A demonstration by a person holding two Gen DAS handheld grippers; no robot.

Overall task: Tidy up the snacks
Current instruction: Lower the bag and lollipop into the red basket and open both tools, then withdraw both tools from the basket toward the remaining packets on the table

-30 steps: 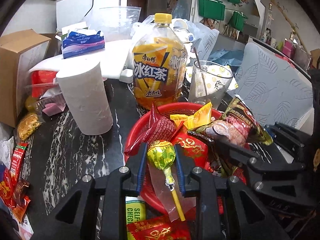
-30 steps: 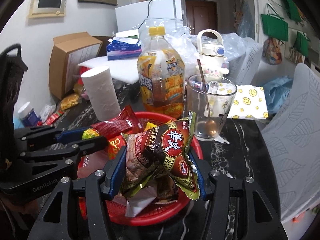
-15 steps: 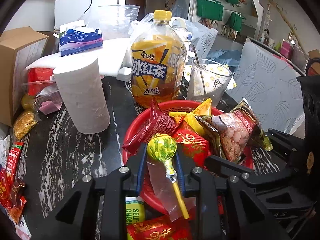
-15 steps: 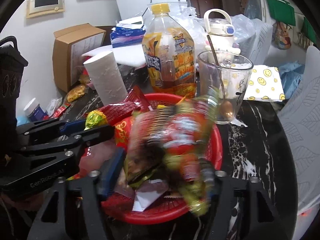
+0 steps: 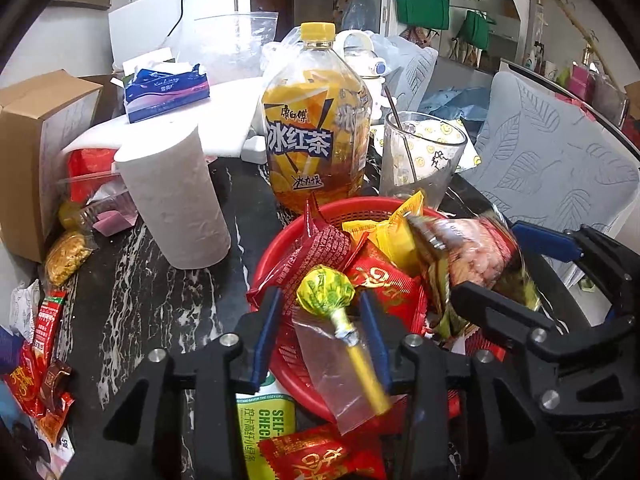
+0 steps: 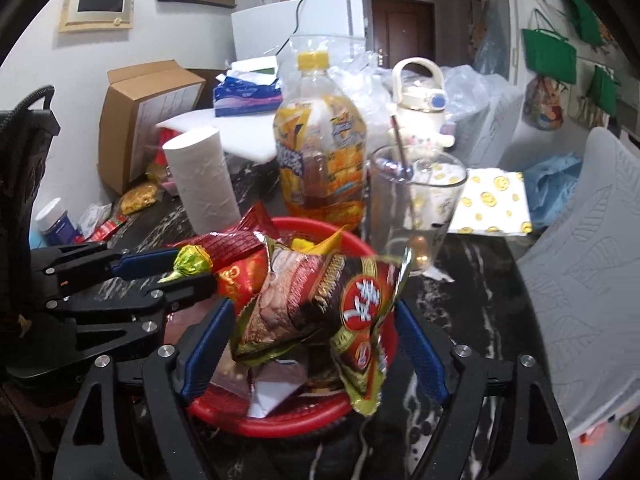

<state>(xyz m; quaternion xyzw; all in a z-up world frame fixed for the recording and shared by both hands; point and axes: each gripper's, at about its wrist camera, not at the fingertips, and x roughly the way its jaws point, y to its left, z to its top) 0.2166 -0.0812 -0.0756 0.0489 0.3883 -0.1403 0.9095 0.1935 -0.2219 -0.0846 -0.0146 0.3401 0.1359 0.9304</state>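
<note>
- A lollipop (image 5: 325,295) in a crinkled yellow-green wrapper, on a yellow stick, is seen between the blue pads of the left gripper (image 5: 322,312); the jaws stand apart, and whether it is gripped cannot be told.
- A brown-and-red snack bag (image 6: 320,304), glossy and creased, lies between the wide-spread fingers of the right gripper (image 6: 310,320), untouched by either pad.
- Both are placed over the red basket (image 6: 280,424), which is filled with red and yellow packets.
- The basket is set on the dark marbled tabletop (image 5: 132,292), just before a tea bottle (image 5: 316,140) and a glass (image 5: 420,160).
</note>
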